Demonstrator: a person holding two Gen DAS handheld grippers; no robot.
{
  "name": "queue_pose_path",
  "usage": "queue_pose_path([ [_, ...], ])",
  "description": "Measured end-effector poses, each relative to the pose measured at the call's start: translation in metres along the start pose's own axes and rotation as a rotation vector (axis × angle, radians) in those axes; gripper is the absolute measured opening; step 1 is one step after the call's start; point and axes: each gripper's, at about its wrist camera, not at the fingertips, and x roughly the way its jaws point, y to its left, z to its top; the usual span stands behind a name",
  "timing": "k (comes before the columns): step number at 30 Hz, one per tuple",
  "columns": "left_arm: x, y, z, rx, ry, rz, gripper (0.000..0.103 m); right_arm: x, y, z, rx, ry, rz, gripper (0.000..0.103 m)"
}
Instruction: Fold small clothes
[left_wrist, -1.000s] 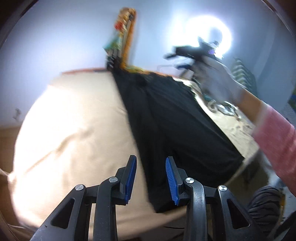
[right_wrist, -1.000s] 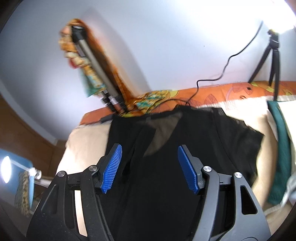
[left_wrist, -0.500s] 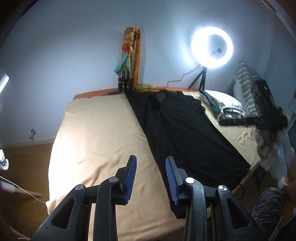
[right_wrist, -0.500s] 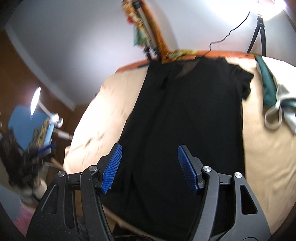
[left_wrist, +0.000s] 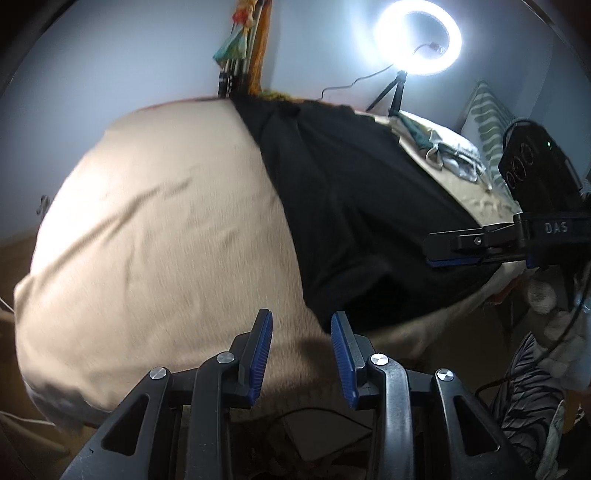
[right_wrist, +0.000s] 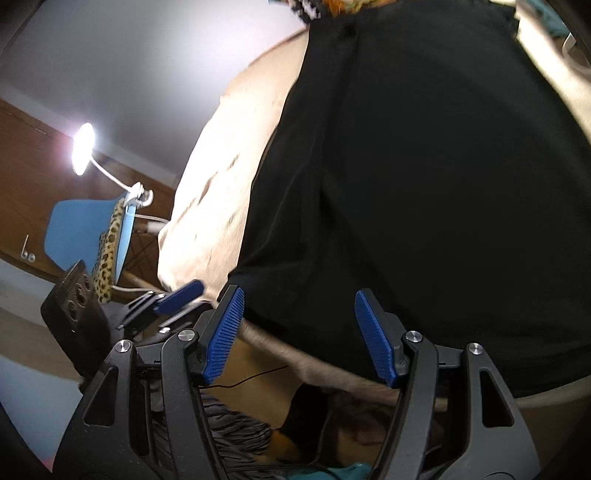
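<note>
A black garment (left_wrist: 354, 206) lies spread flat on a beige bed (left_wrist: 166, 236), running from the far edge to the near edge. It fills most of the right wrist view (right_wrist: 424, 177). My left gripper (left_wrist: 301, 332) is open and empty, just above the bed's near edge beside the garment's near left corner. My right gripper (right_wrist: 299, 325) is open and empty, low over the garment's near hem; it also shows in the left wrist view (left_wrist: 480, 247) at the garment's right side. The left gripper shows in the right wrist view (right_wrist: 173, 299).
A lit ring light (left_wrist: 417, 37) on a tripod stands at the bed's far side. Other clothes (left_wrist: 439, 151) and a striped pillow (left_wrist: 487, 122) lie at the right. A blue chair (right_wrist: 85, 236) and a desk lamp (right_wrist: 83, 147) stand left of the bed.
Both grippers have dropped toward the near edge of the bed. The right gripper has come down from over the garment's middle to its near hem. Both stay open.
</note>
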Motion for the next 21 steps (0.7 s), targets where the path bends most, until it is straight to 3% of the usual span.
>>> queue_pose_path([
  [6, 0.014, -0.005, -0.002, 0.015, -0.015, -0.005, 0.030, 0.014, 0.001, -0.002, 0.032, 0.016, 0.030, 0.065],
  [8, 0.018, -0.009, 0.000, 0.030, -0.028, -0.004, 0.023, 0.017, 0.000, -0.003, 0.045, 0.026, 0.059, 0.048],
  [9, 0.019, -0.012, 0.001, 0.041, -0.032, 0.000, 0.014, 0.019, 0.000, -0.002, 0.046, 0.033, 0.060, 0.042],
  [10, 0.018, -0.015, 0.001, 0.055, -0.035, 0.003, 0.004, 0.023, -0.001, -0.003, 0.042, 0.042, 0.053, 0.029],
  [11, 0.017, -0.020, 0.001, 0.071, -0.043, 0.014, 0.002, 0.025, -0.002, -0.004, 0.041, 0.048, 0.048, 0.014],
  [12, 0.014, -0.024, 0.001, 0.084, -0.049, 0.019, 0.001, 0.027, -0.005, -0.004, 0.046, 0.055, 0.052, 0.009],
  [15, 0.000, -0.035, 0.002, 0.115, -0.069, 0.036, 0.001, 0.019, -0.009, -0.005, 0.077, 0.045, 0.085, 0.006],
  [18, -0.017, -0.051, -0.001, 0.169, -0.102, 0.067, 0.001, -0.007, -0.002, -0.005, 0.027, -0.011, 0.100, 0.005],
  [21, -0.008, -0.065, -0.013, 0.256, -0.070, 0.105, 0.001, -0.019, -0.001, -0.008, -0.012, -0.045, 0.043, 0.005],
])
